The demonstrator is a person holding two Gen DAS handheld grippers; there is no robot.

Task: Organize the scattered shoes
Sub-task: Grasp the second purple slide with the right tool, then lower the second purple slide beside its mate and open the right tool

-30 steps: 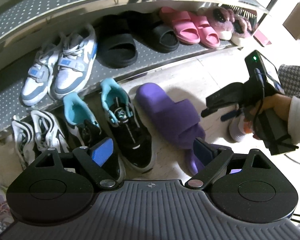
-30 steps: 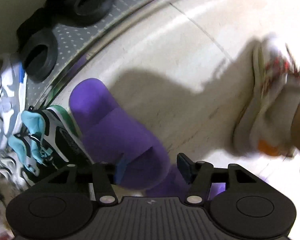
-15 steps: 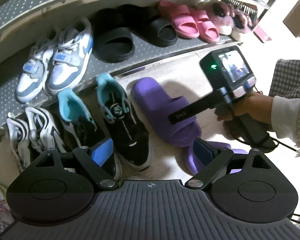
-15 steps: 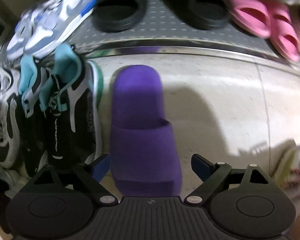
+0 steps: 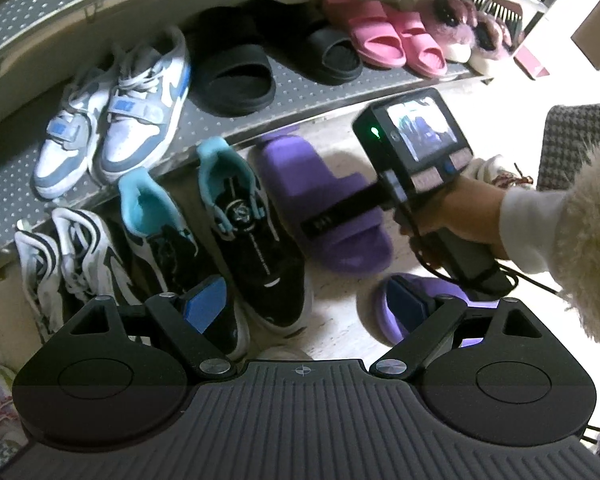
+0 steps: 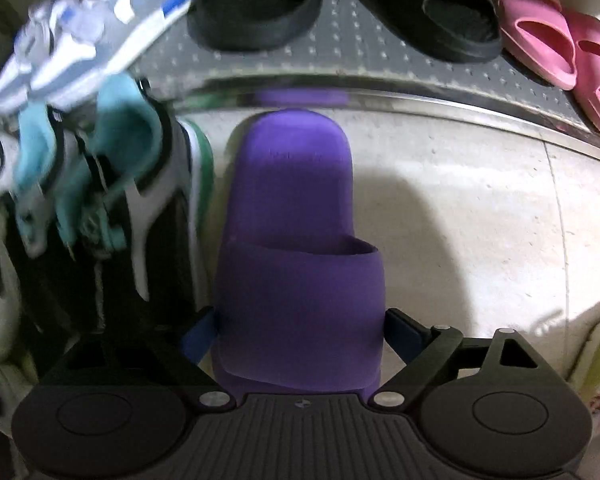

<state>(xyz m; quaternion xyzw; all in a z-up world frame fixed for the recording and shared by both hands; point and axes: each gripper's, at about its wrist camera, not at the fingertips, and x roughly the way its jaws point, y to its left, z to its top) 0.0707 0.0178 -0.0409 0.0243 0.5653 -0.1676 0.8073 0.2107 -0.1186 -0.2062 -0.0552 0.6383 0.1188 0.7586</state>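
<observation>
A purple slipper (image 6: 300,240) lies on the pale floor, heel toward the shoe rack, beside a black and teal sneaker (image 6: 140,208). My right gripper (image 6: 300,334) is open, and its blue pads (image 6: 400,332) stand on either side of the slipper's strap. In the left wrist view a hand holds that right gripper (image 5: 334,220) low over the same purple slipper (image 5: 300,172). A second purple slipper (image 5: 448,292) lies nearer, partly hidden behind my left gripper's right finger. The left gripper (image 5: 306,308) is open and holds nothing, hovering above the floor.
The low metal shelf (image 5: 228,120) carries blue and white sneakers (image 5: 140,100), black slides (image 5: 236,76), pink slides (image 5: 380,40) and furry slippers (image 5: 460,28). A black and teal pair (image 5: 244,232) and white and black sneakers (image 5: 80,256) stand on the floor. A person's shoe (image 6: 596,352) is at right.
The right gripper has moved in low over the purple slipper, so the strap now sits between its open fingers. The left gripper has barely shifted.
</observation>
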